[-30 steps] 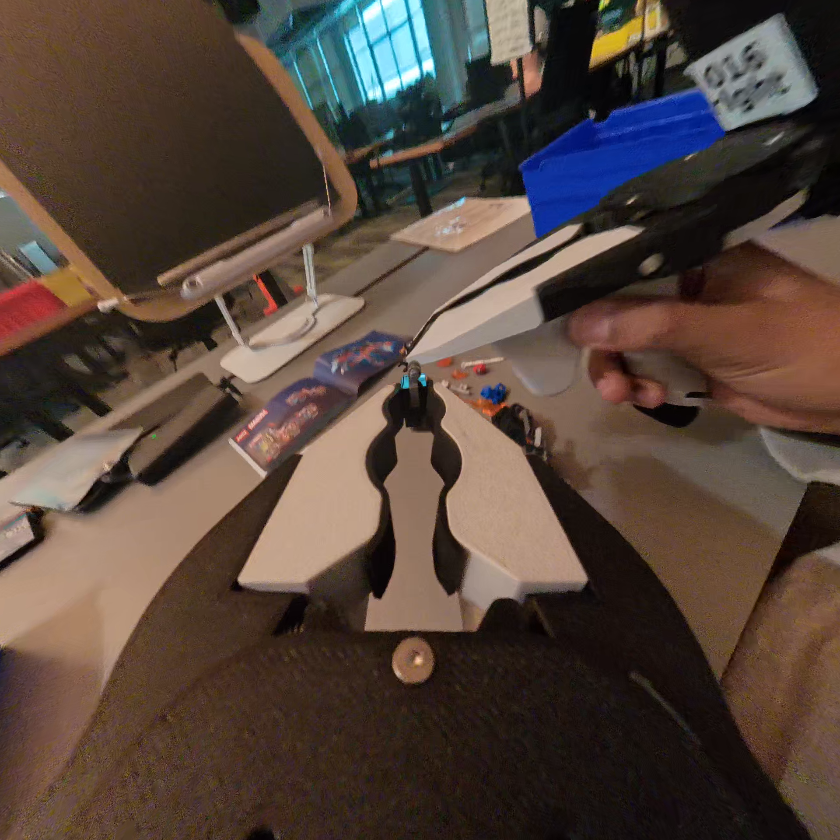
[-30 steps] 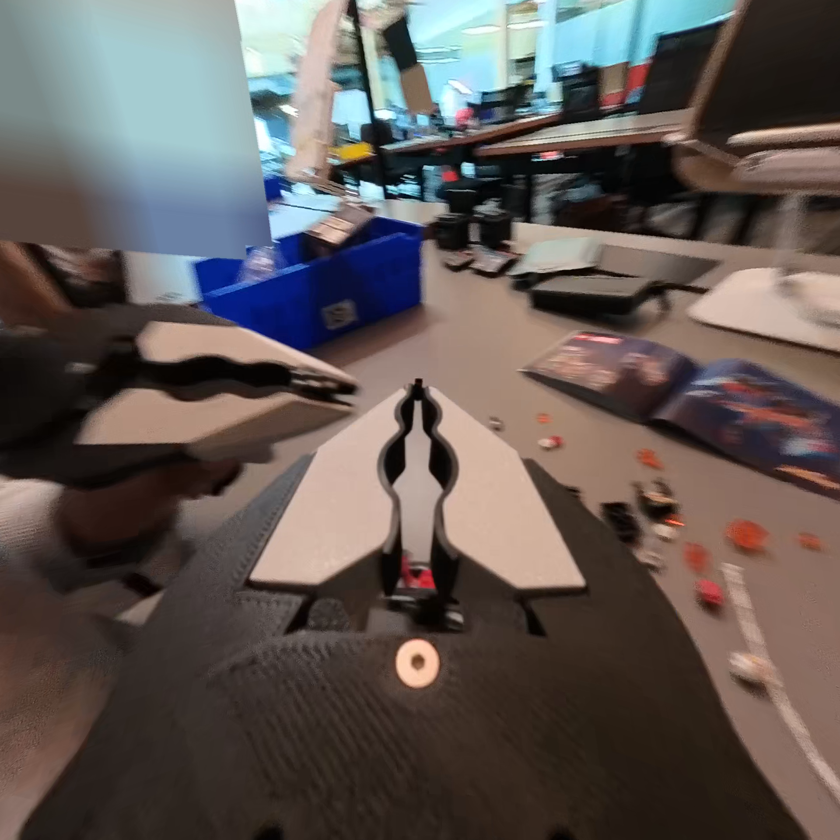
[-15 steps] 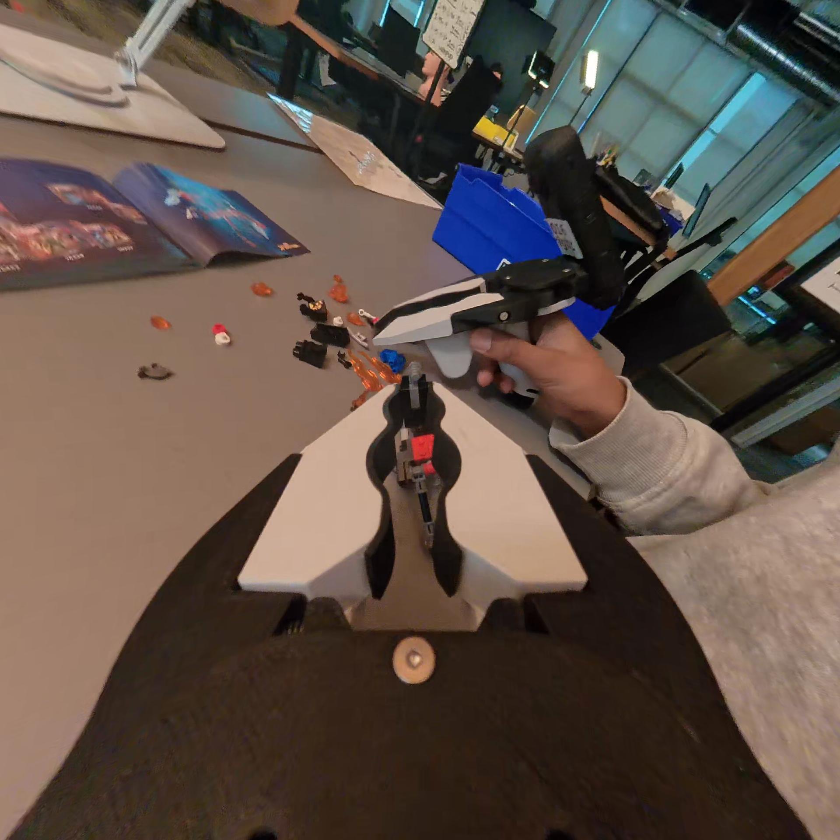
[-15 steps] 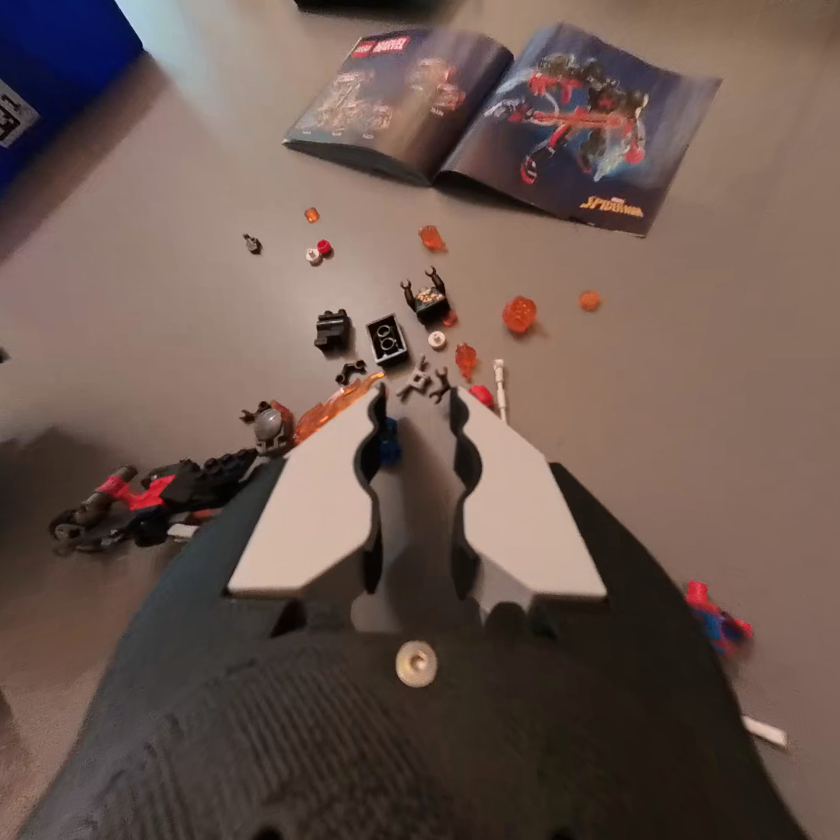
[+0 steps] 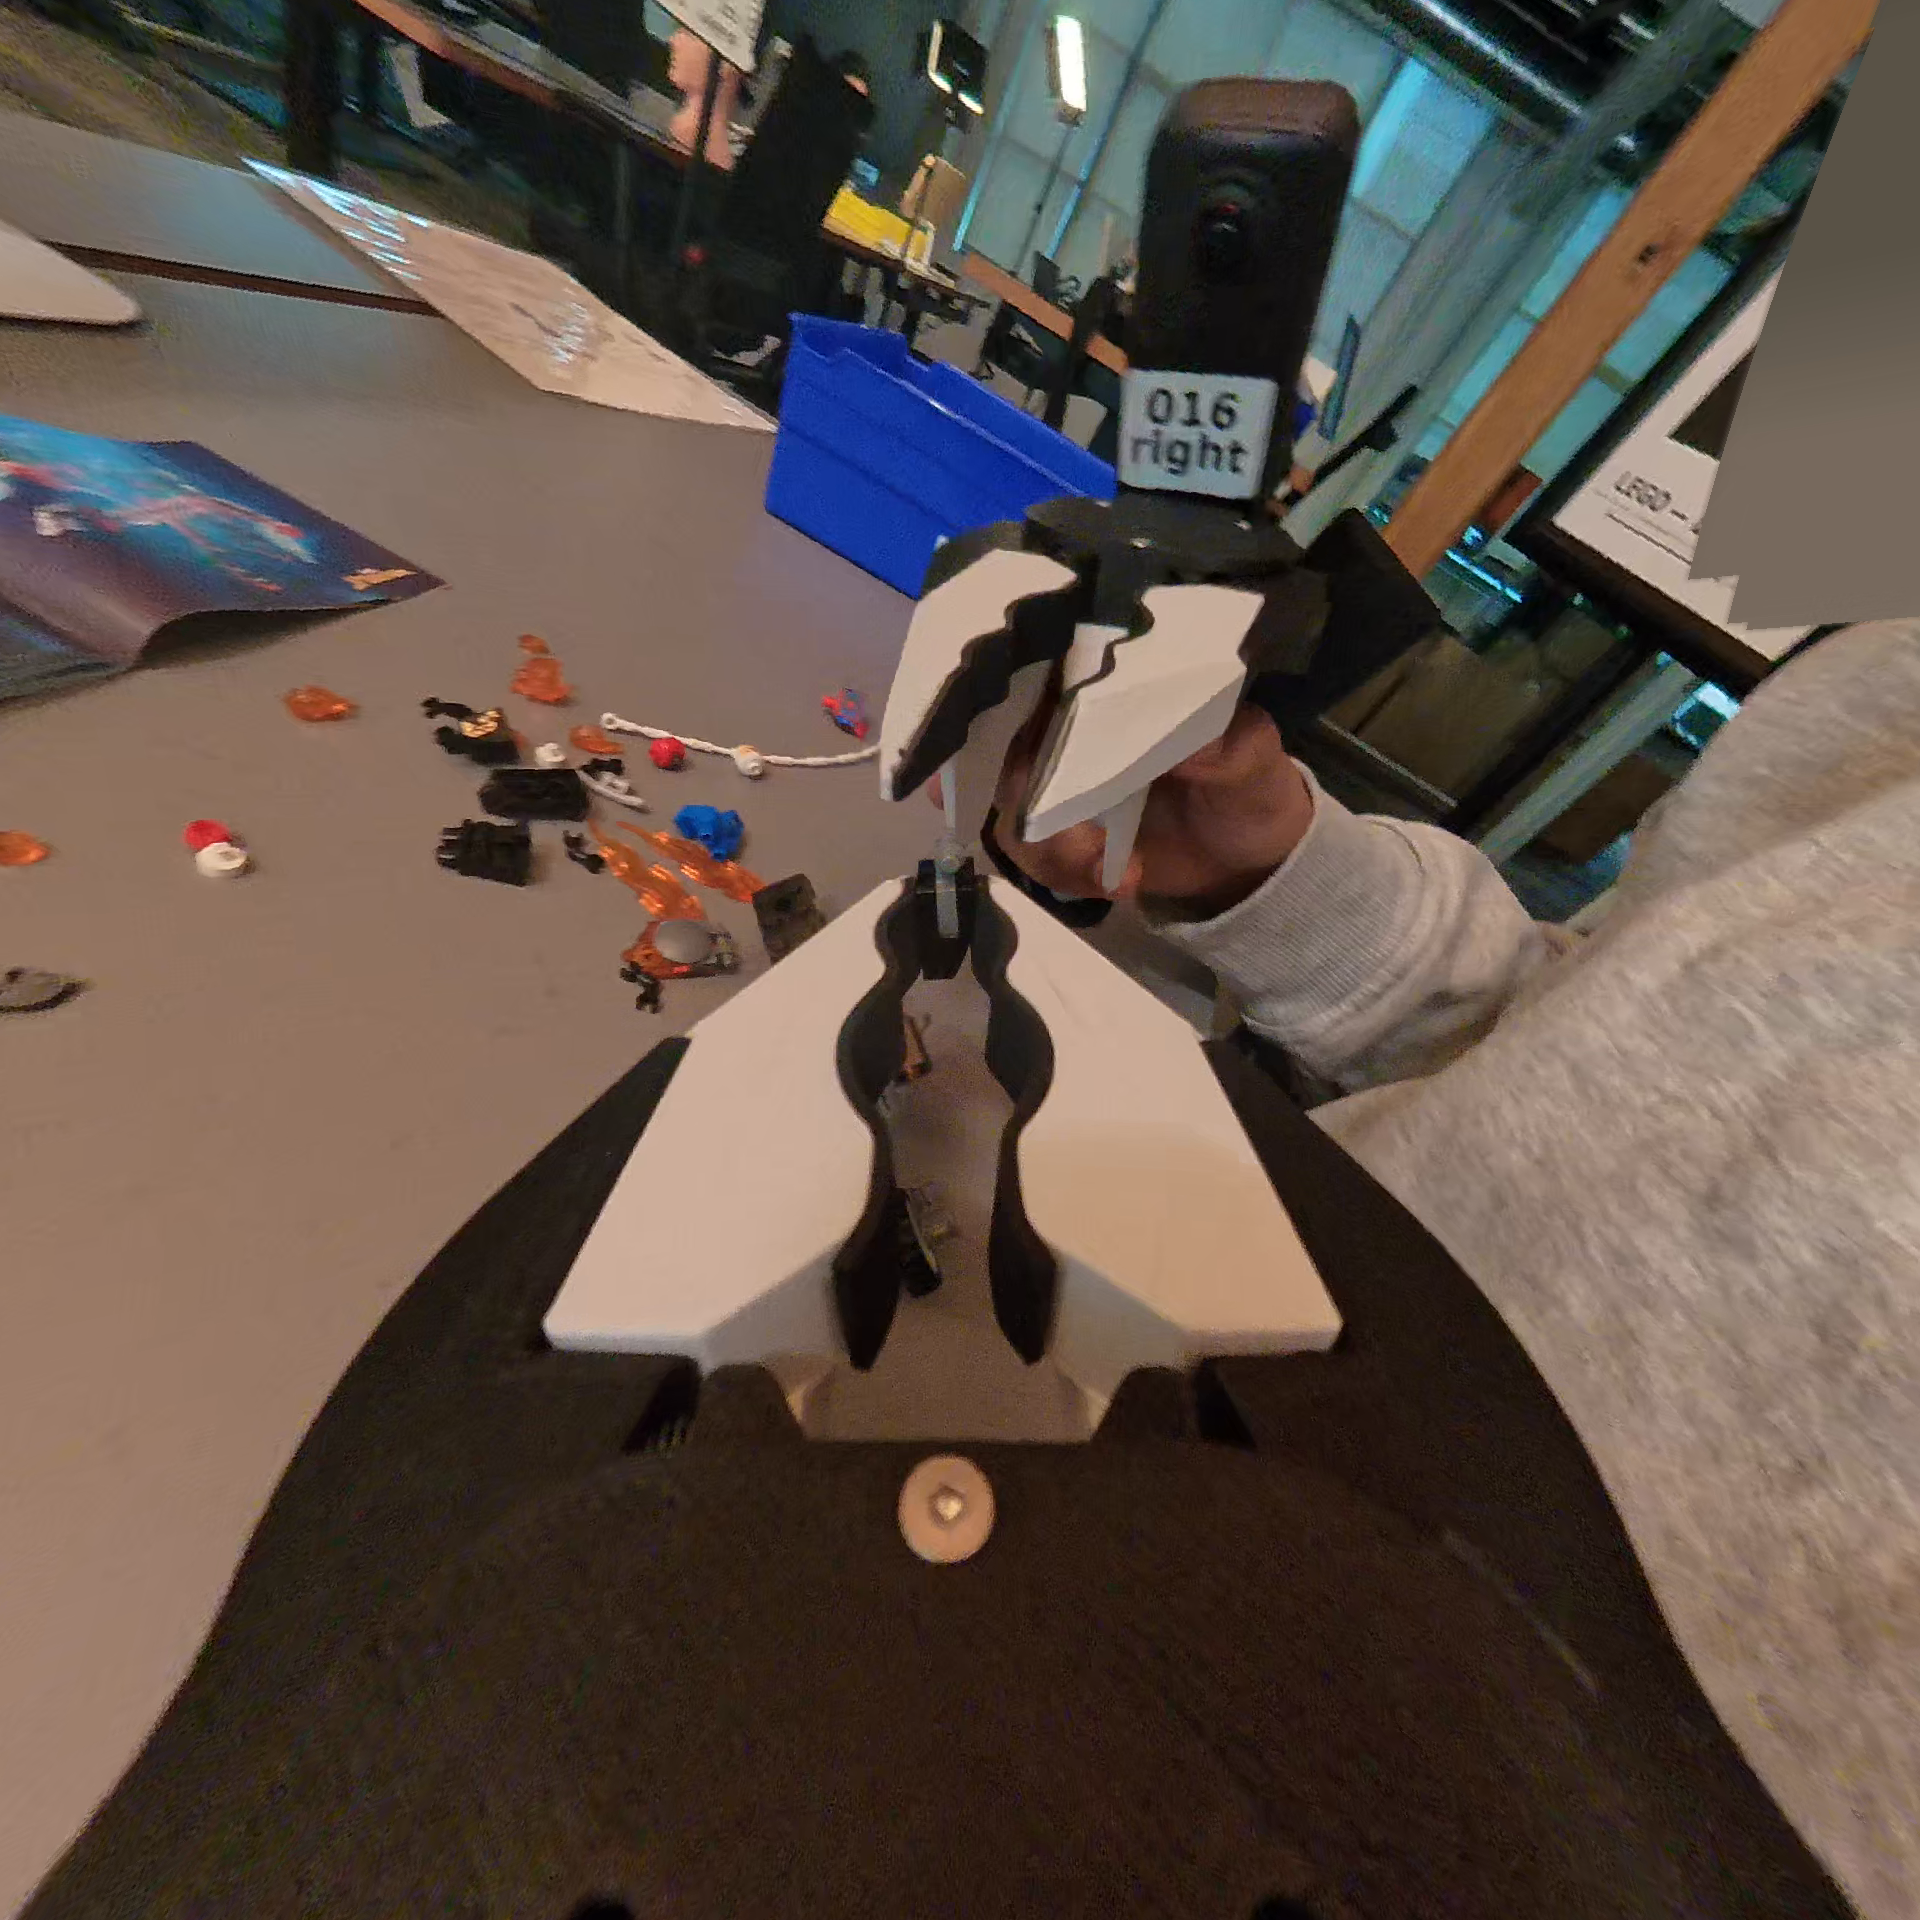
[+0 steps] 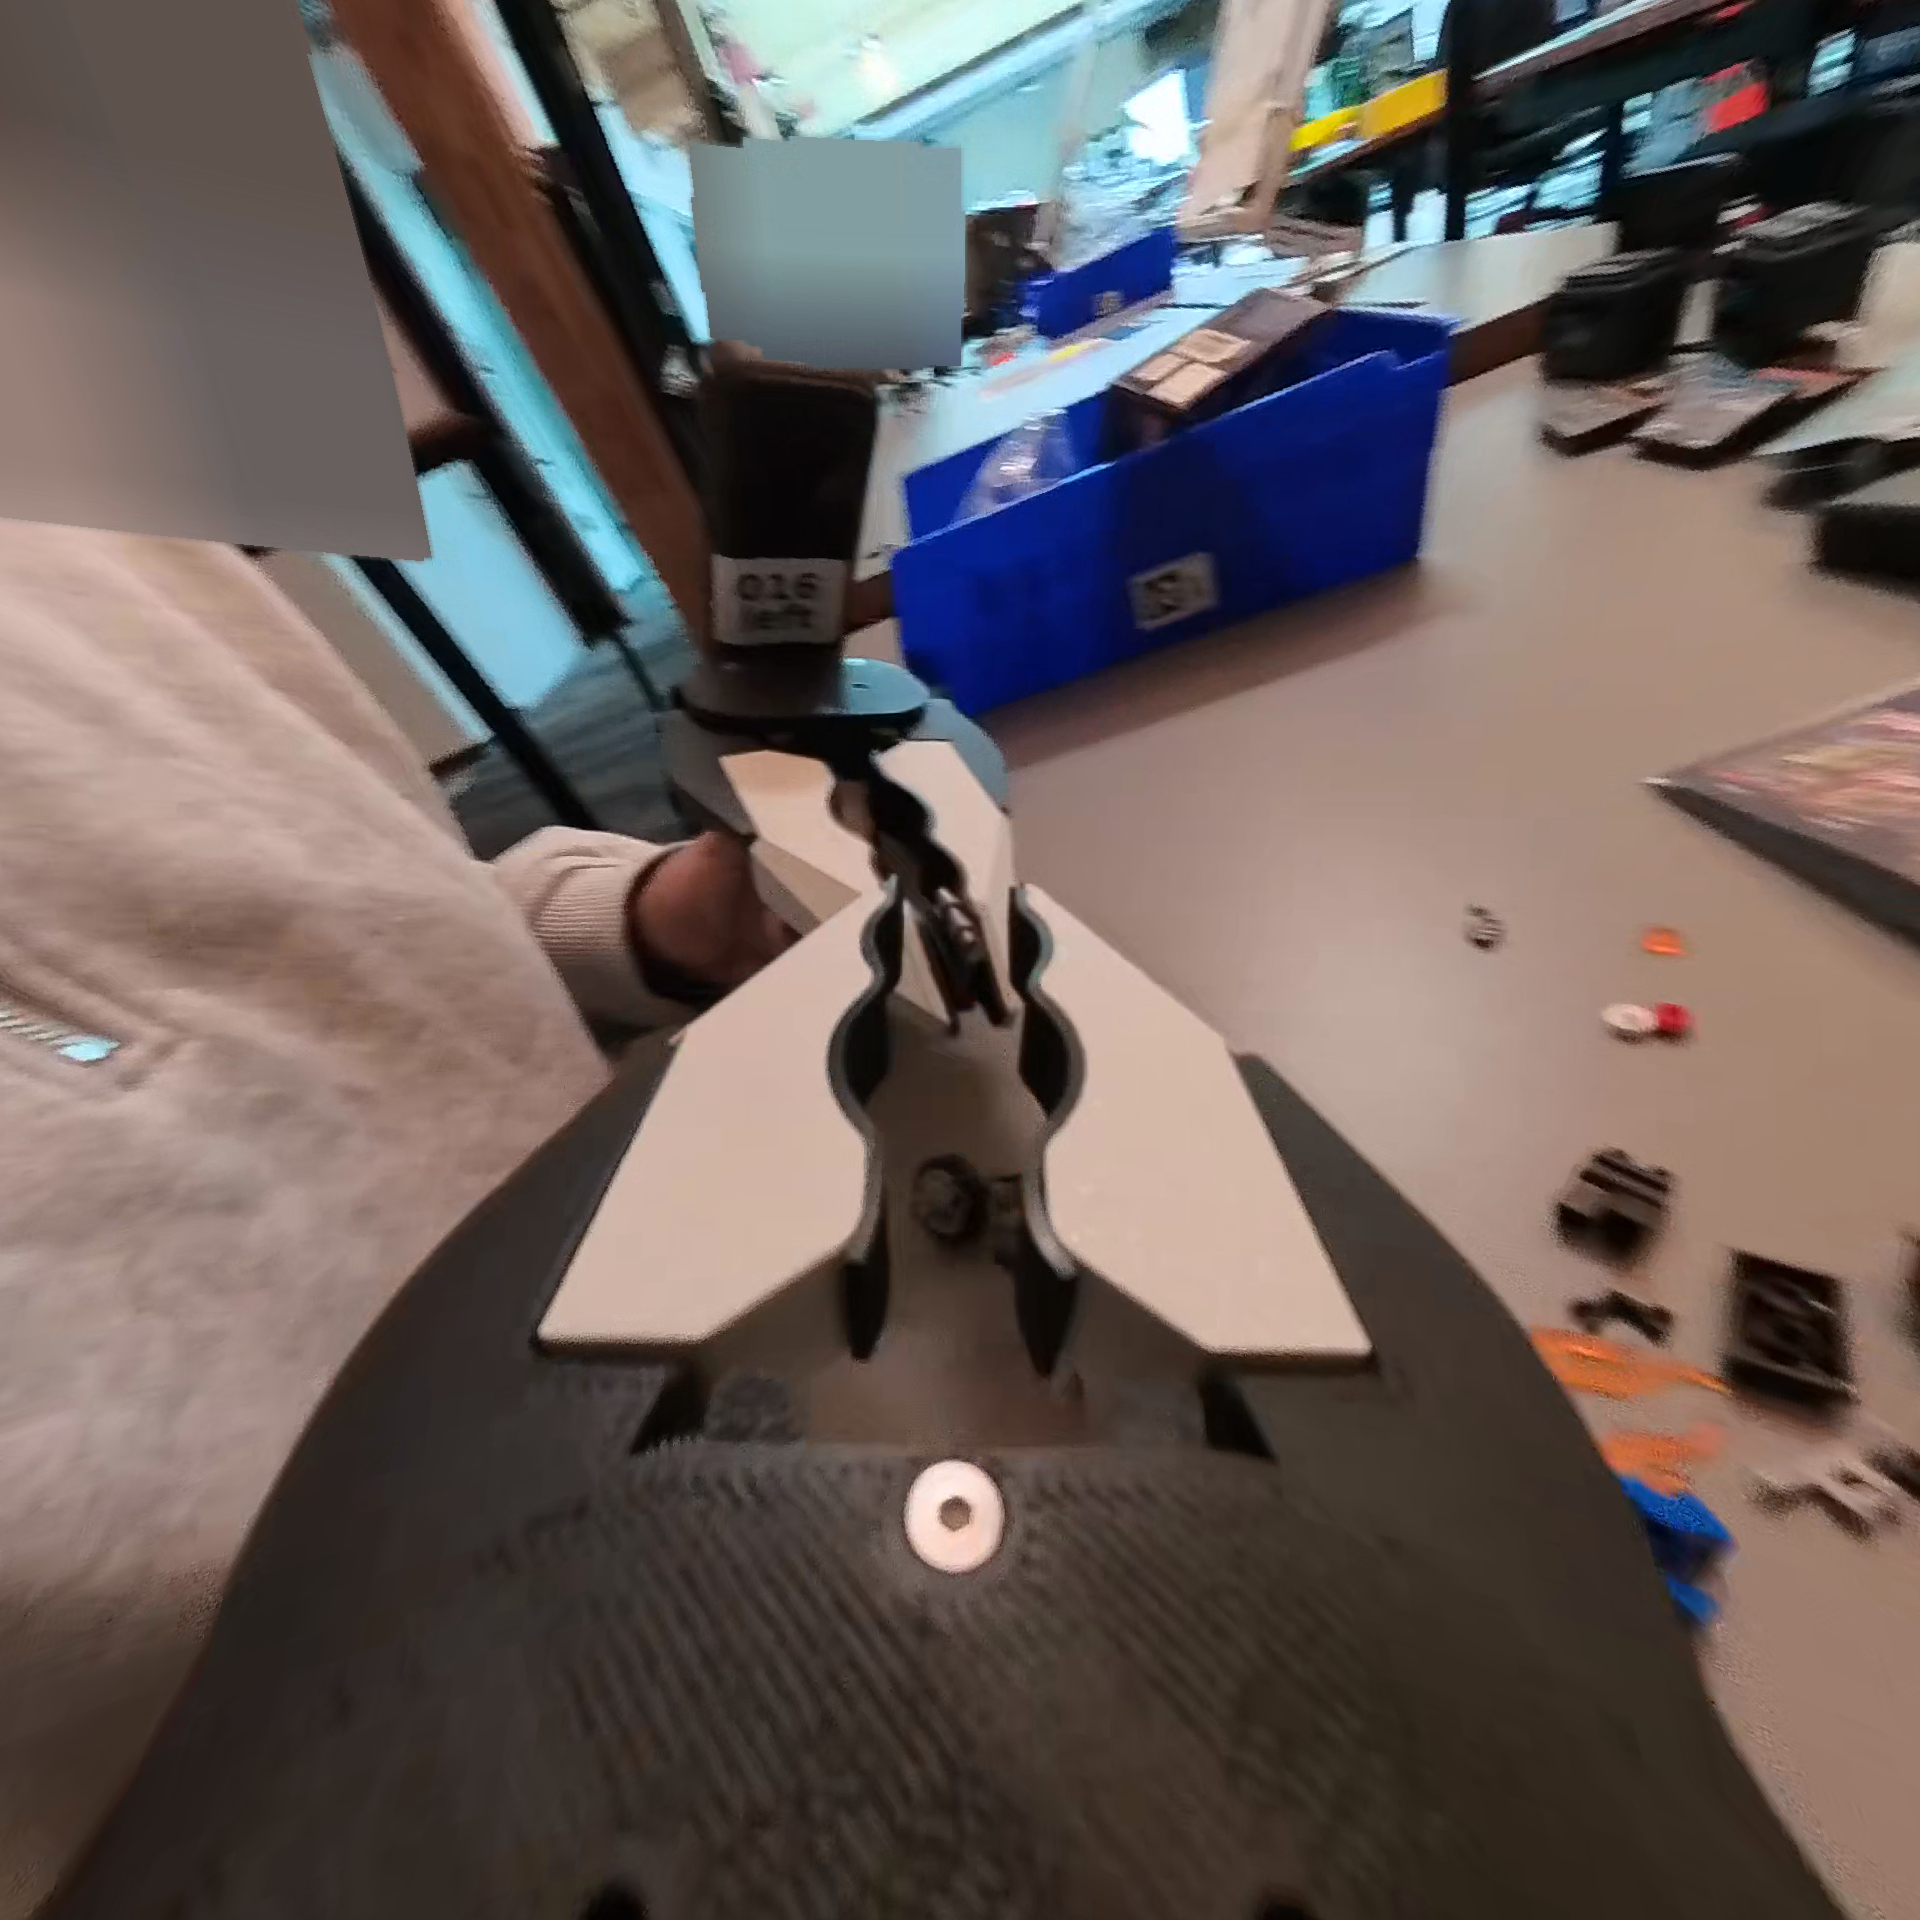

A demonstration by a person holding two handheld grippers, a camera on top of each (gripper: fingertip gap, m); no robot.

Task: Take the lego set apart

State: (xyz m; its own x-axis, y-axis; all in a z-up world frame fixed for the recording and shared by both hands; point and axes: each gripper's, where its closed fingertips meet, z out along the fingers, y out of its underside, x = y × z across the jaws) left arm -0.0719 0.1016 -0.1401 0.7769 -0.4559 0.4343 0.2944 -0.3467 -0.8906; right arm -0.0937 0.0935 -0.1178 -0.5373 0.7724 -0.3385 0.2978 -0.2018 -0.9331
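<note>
- Since half a second ago your right tool (image 5: 1023, 816) has swung up off the tabletop (image 5: 312, 1091) to face the left tool (image 5: 943, 894), jaws parted.
- Left tool pinches the lego (image 5: 948, 883) at its tips: light, stiff, small, prone to pop apart.
- Grip its free grey end.
- Loose pieces (image 5: 582, 800) lie beyond.

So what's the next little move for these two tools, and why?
Probably ease the open right tool forward and close it on the small grey-and-black lego piece that the shut left tool holds at its tip; the two tools face each other, tips nearly touching.
</note>
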